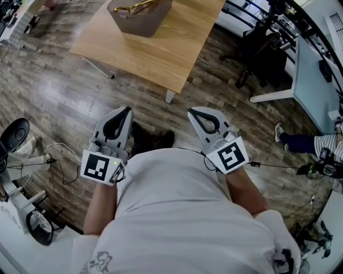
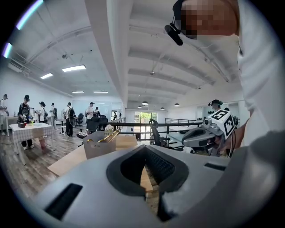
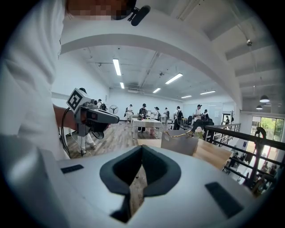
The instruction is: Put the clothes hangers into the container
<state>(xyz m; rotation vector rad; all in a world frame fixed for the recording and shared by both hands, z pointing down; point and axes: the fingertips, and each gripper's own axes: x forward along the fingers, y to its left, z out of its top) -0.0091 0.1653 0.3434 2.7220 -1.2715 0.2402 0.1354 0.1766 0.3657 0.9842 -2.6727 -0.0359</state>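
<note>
The grey left gripper [image 1: 126,111] and right gripper [image 1: 193,112] are hanging closed and empty, short of the light wooden table [image 1: 161,53]; open them before approaching its grey container [image 1: 140,20].

left claw [image 1: 126,110], right claw [image 1: 192,112] both closed, empty, over wood floor [image 1: 69,91]; container [image 1: 140,20] with hangers [image 1: 140,5] on table [image 1: 161,53].

At the top of the head view, your light oak wooden table [image 1: 166,51] carries a taupe fabric container [image 1: 144,21] with gold-coloured metal clothes hangers [image 1: 136,6]. The plank floor [image 1: 59,101] is streaked dark brown and grey. Your left pale grey gripper [image 1: 126,111] and right pale grey gripper [image 1: 192,112] have black inner pads, and each shows a black-and-white square pattern on its cube. Your shirt [image 1: 182,214] is white.
</note>
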